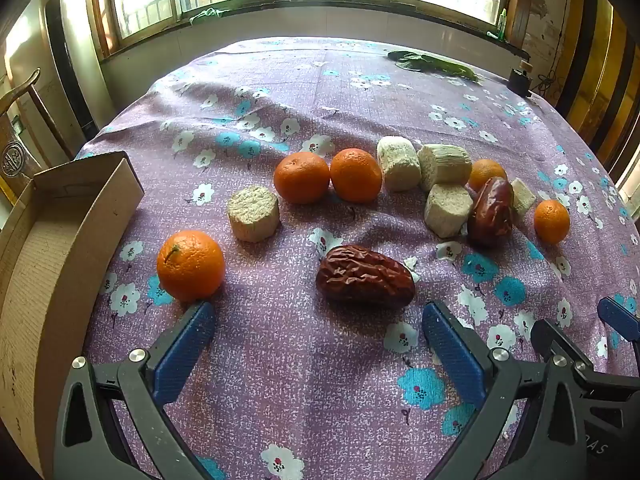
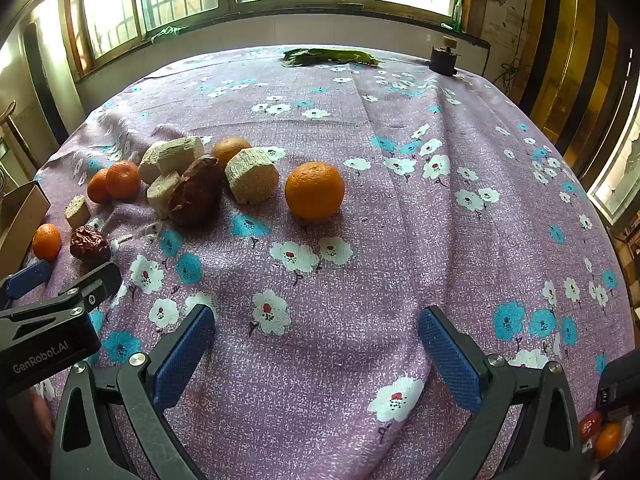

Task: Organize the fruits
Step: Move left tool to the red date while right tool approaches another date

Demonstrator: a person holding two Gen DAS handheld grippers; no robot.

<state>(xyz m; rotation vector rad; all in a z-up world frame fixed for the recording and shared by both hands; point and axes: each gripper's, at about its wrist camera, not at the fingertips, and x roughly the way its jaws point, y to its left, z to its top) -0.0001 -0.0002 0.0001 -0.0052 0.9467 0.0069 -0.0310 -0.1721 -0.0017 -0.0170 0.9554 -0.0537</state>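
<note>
From the left wrist view, the cardboard box (image 1: pixel 60 248) shows its full open interior at the table's left edge, with an orange (image 1: pixel 190 265) just beside it. The left gripper (image 1: pixel 318 330) hovers low over the purple floral tablecloth (image 1: pixel 280 380), jaws spread wide and empty, a wrinkled red date (image 1: pixel 365 276) lying just ahead between them.

The right wrist view alone shows a lone orange (image 2: pixel 315 190) well ahead, apart from the clustered fruit. The right gripper (image 2: pixel 316 336) hangs low, wide open, holding nothing.
</note>
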